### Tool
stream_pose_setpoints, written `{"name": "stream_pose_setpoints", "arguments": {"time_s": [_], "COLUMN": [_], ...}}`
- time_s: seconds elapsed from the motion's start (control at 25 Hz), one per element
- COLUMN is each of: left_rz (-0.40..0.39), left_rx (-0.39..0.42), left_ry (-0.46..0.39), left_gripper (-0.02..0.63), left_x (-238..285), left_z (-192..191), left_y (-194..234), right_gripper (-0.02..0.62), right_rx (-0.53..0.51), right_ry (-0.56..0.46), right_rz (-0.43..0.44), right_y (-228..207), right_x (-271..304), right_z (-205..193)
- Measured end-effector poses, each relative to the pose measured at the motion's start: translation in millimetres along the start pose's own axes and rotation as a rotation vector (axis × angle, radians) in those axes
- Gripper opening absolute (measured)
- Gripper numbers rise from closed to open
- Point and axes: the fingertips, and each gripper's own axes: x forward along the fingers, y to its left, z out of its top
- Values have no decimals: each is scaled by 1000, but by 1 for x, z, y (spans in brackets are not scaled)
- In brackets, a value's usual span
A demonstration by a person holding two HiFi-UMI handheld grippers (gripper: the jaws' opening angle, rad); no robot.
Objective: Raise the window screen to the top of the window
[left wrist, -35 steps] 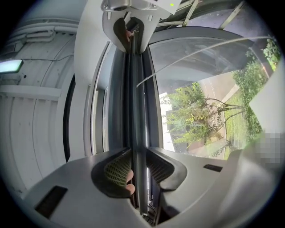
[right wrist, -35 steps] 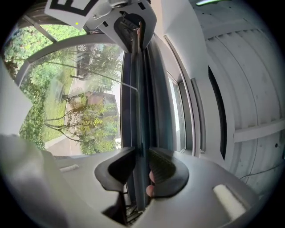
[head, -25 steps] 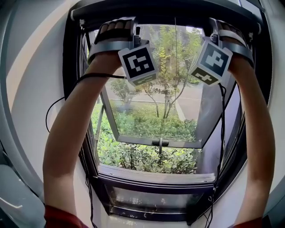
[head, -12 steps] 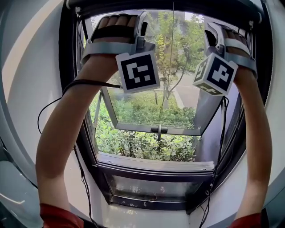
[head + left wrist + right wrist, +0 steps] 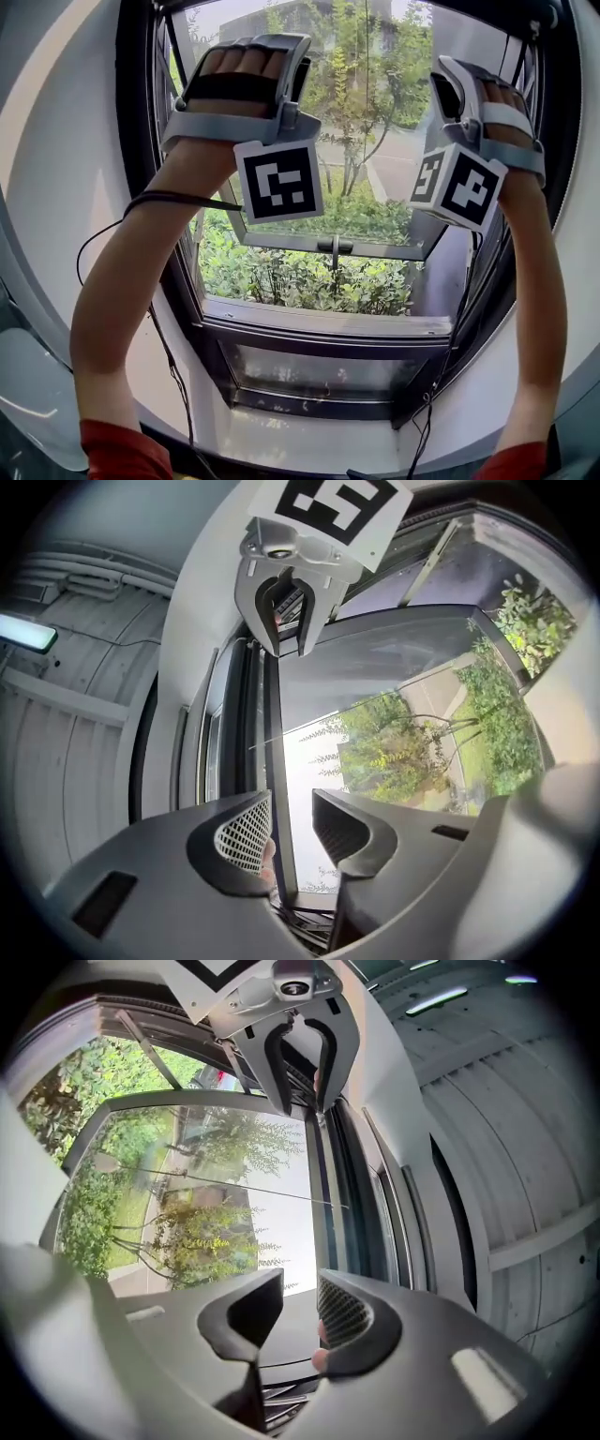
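Note:
In the head view both arms reach up in front of the window. The screen's dark bar [image 5: 511, 11] lies along the window's top; only its right end shows at the picture's upper edge. My left gripper [image 5: 291, 803] is open, with only the window's dark upright frame [image 5: 274, 761] seen through the gap. My right gripper [image 5: 300, 1288] is open too, with nothing between its pads. Each gripper shows in the other's view, the right one [image 5: 286, 602] and the left one [image 5: 300, 1054]. In the head view both marker cubes [image 5: 278, 181] face me and the jaws are hidden behind the hands.
An outward-tilted glass pane [image 5: 309, 141] with a handle [image 5: 335, 248] on its lower rail hangs beyond the grippers. A thin cord [image 5: 366, 56] hangs down the middle. The sill [image 5: 328, 323] lies below, and black cables [image 5: 173, 375] trail down both sides. Shrubs and trees stand outside.
Both hands have come down from the dark bar at the window's top. The bar has slid up out of the head view, leaving only its right end.

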Motion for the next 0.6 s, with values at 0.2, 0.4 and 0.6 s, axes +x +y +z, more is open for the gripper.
{"name": "stream_pose_setpoints", "arguments": {"time_s": [0.2,0.4,0.6], "left_rz": [-65,-81,-125], "left_rx": [-25,-31,-26], "left_ry": [-21,-51,-44], "left_gripper": [120,120,120], "left_x": [-26,-52,-68], "left_z": [6,13,15], "left_y": [-24,-40,-62], "right_gripper": [118,118,118], "right_rx": [-5,-11,-19], "right_ry": [-23,-34,-72], "right_rz": [30,71,110], "right_y": [22,51,79], "right_x": [-20,-38,-58], "right_z": [6,7,16]}}
